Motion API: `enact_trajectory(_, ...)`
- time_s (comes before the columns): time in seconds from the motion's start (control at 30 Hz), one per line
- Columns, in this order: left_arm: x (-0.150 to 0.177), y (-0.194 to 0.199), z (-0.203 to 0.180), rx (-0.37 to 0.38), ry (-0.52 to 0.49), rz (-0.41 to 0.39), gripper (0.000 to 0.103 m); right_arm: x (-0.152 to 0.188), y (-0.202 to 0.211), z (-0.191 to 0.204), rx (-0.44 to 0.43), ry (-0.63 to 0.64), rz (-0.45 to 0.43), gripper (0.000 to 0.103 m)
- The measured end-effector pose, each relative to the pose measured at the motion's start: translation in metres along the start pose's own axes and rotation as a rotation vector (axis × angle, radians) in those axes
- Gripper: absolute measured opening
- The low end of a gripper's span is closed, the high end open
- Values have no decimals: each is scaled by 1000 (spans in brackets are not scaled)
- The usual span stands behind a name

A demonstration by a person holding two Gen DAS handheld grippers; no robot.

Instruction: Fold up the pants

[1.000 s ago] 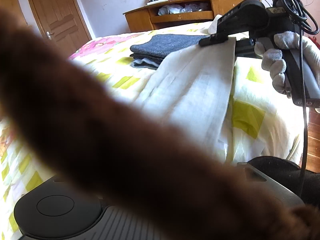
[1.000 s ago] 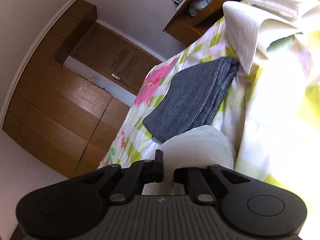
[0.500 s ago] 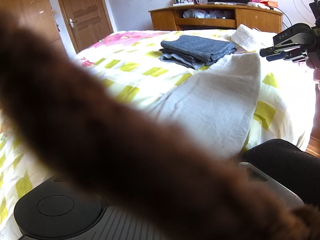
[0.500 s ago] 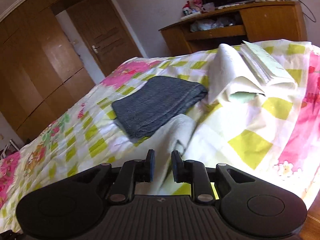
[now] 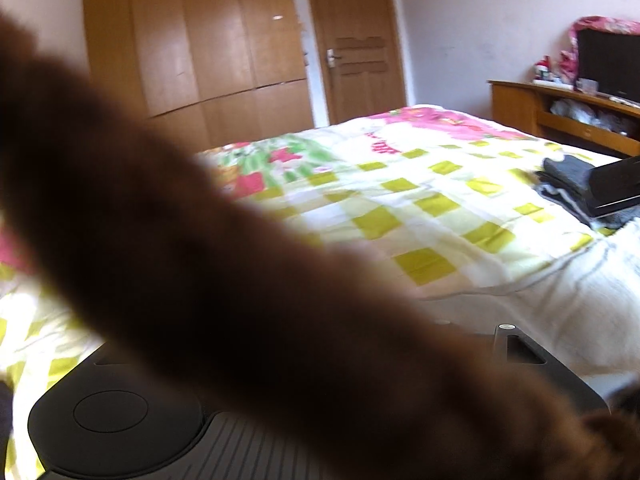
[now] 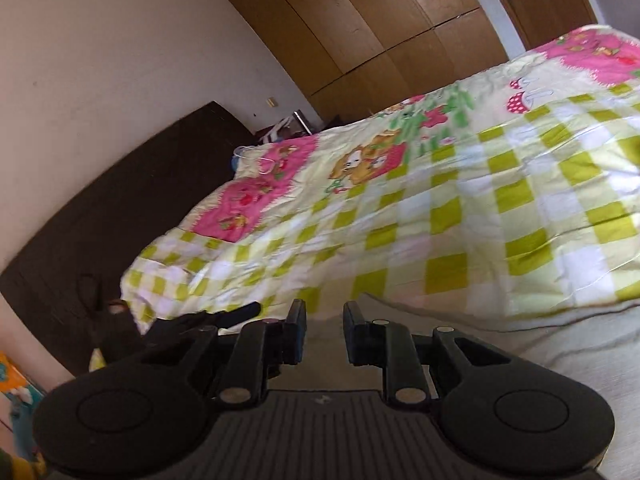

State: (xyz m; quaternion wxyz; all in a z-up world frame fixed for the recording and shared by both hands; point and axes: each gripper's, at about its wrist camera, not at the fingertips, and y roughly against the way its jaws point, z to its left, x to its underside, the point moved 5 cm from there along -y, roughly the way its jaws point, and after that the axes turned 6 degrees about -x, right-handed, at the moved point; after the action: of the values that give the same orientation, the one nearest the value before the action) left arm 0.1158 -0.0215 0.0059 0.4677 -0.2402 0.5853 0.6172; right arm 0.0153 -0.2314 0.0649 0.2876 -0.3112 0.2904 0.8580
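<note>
The white pants lie flat on the checked quilt at the lower right of the left wrist view. In the right wrist view the pants spread under and to the right of my right gripper. Its jaws stand apart just above the cloth and hold nothing. A blurred brown furry shape lies across the left wrist lens and hides the left gripper's fingers. The left gripper's black tip shows just left of the right gripper, too small to read.
A folded dark grey stack sits on the bed at the right, partly behind a black gripper part. A dark headboard is at the left. Wardrobe, door and wooden desk stand behind the bed.
The right gripper, shut on the lifted pants a second ago, has let go and the pants now lie flat. Both views have swung left toward the wardrobe and headboard.
</note>
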Motion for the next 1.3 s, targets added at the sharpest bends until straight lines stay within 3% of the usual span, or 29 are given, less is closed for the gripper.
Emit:
enact_trajectory(0.1,10,-19,18,-71,18,47,76,-10,8,18,-91,-38,-60,36)
enact_trajectory(0.17,19,-24,25,-86,7,83,76,-20,8,20,-68,-27,-81,36)
enact_trajectory(0.23,29,-18,26,-67,-27,95,76,-28,-11,12,37,59,-25,37)
enact_trajectory(0.33,45,-10,20,-39,-83,125,76,-26,-58,-14,111,134,110,37)
enact_trajectory(0.5,50,0,26,-19,-61,148,77,-11,-137,-50,96,194,314,37)
enact_trajectory(0.57,51,0,33,-26,-62,155,77,-8,-158,-59,91,222,352,37)
enact_trajectory(0.8,59,-5,60,-27,-22,201,77,1,-195,-74,47,245,511,39)
enact_trajectory(0.83,60,-6,63,-29,-18,204,77,2,-196,-73,58,258,515,39)
enact_trajectory(0.9,62,-6,68,-38,-17,203,77,1,-199,-70,77,272,512,22)
enact_trajectory(0.93,64,-6,70,-42,-17,204,77,-1,-199,-69,91,266,505,20)
enact_trajectory(1.3,69,-2,85,-68,11,182,77,-21,-206,-63,196,302,417,19)
